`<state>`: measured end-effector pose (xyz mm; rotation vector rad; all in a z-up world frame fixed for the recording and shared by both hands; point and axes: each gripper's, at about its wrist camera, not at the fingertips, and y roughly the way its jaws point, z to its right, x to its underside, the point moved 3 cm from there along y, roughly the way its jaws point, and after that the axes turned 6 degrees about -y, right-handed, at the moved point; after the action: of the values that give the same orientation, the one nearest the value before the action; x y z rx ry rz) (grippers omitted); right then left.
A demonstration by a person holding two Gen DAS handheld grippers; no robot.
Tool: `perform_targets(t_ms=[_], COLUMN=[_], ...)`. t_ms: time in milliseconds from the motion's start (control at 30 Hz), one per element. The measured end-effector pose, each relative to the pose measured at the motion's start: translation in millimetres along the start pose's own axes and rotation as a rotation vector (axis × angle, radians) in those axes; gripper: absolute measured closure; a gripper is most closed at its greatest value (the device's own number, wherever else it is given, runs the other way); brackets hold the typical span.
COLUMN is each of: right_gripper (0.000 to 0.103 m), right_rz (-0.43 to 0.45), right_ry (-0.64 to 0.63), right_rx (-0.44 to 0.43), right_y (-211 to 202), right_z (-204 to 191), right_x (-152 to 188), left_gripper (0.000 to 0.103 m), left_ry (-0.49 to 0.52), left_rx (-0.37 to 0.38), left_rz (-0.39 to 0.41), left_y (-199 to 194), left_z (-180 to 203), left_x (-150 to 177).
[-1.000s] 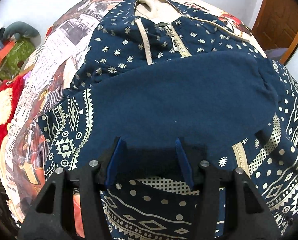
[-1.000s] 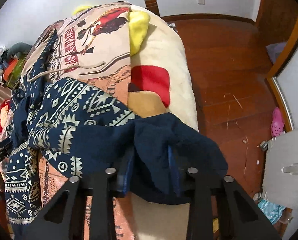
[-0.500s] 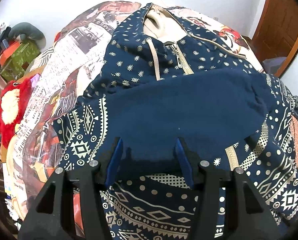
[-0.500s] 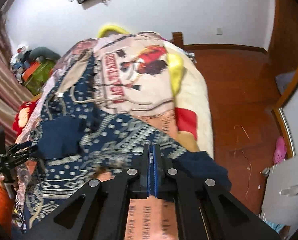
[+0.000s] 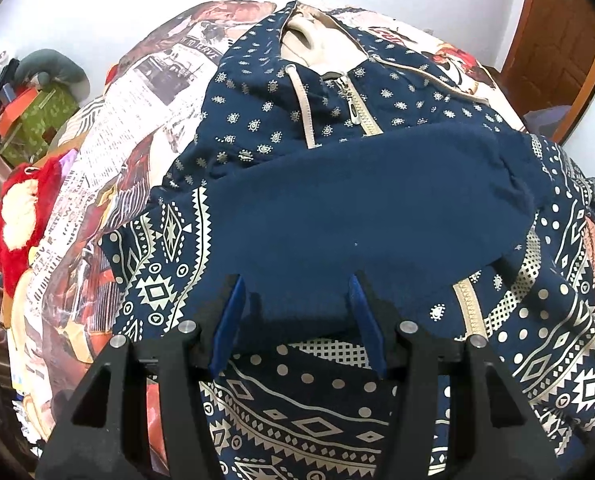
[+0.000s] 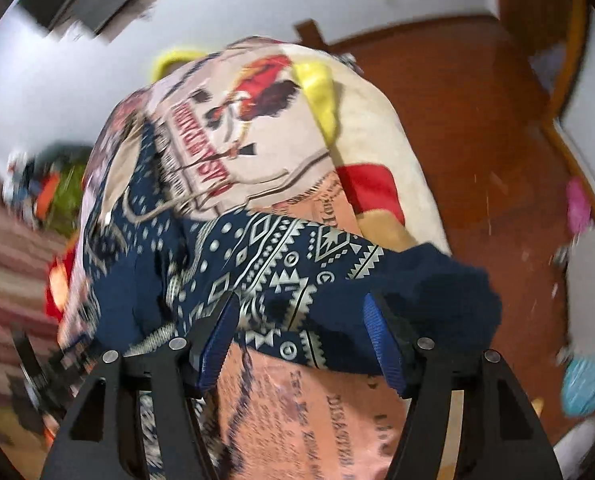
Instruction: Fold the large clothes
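Matt navy cloth jacket [image 5: 337, 208] with a metal zipper [image 5: 353, 110] – lying on a printed blanket [image 5: 137, 112]; glossy wood floor [image 6: 477, 128] beside the blanket.

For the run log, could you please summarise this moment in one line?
hoodie on bed | left gripper open over hem | right gripper opening above sleeve

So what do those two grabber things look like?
Both look the same. The left gripper has two black fingers shaped like open triangle frames, with round silver bolts at the joints and flat bright blue pads on the inner faces. The right gripper has the same black frames, silver bolts and blue pads. No cables, labels or sleeves show.
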<state>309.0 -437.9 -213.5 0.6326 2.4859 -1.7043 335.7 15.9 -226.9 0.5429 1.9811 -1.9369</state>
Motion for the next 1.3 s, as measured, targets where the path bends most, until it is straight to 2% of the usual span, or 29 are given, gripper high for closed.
perform_targets(t_ms=[233, 367, 467, 533, 633, 700, 767, 1000, 1167, 1300], right_gripper=[0.041, 0.041, 0.041, 0.045, 0.065, 0.082, 0.090, 0.095, 0.096, 0.096], right_rz=[-0.146, -0.125, -0.098, -0.079, -0.047, -0.033, -0.022, 0.054, 0.139, 0.204], right_ry=[0.143, 0.204, 0.166, 0.133, 0.077, 0.032, -0.003, -0.152, -0.237, -0.328], right_rx=[0.081, 0.069, 0.115, 0.140, 0.154, 0.164, 0.177, 0.216, 0.185, 0.137], right_y=[36.2, 46.8, 50.3, 51.0, 50.3, 48.2, 46.7, 24.3, -7.5, -31.0], right_z=[17.6, 27.0, 20.2, 15.5, 10.2, 7.1, 3.2, -20.3, -51.8, -94.7], right_x=[12.6, 14.2, 9.3, 7.1, 3.0, 0.5, -1.0, -1.7, -5.8, -8.1], left_gripper=[0.049, 0.049, 0.049, 0.049, 0.049, 0.049, 0.049, 0.049, 0.049, 0.049], left_ry=[0.042, 0.057, 0.078, 0.090, 0.081, 0.073, 0.069, 0.054, 0.027, 0.012], left_rx=[-0.005, 0.001, -0.002, -0.013, -0.010, -0.009, -0.013, -0.030, -0.024, -0.025], left_rz=[0.012, 0.004, 0.005, 0.014, 0.018, 0.020, 0.024, 0.041, 0.053, 0.068], left_y=[7.9, 14.0, 16.6, 16.5, 15.4, 14.2, 12.3, 2.2, -5.8, -14.0], left_z=[5.2, 9.3, 13.1, 14.4, 13.1, 11.8, 10.0, 0.4, -6.1, -11.4], left_x=[3.5, 7.6, 10.2, 10.7, 10.0, 9.1, 7.9, 3.3, -0.6, -2.8])
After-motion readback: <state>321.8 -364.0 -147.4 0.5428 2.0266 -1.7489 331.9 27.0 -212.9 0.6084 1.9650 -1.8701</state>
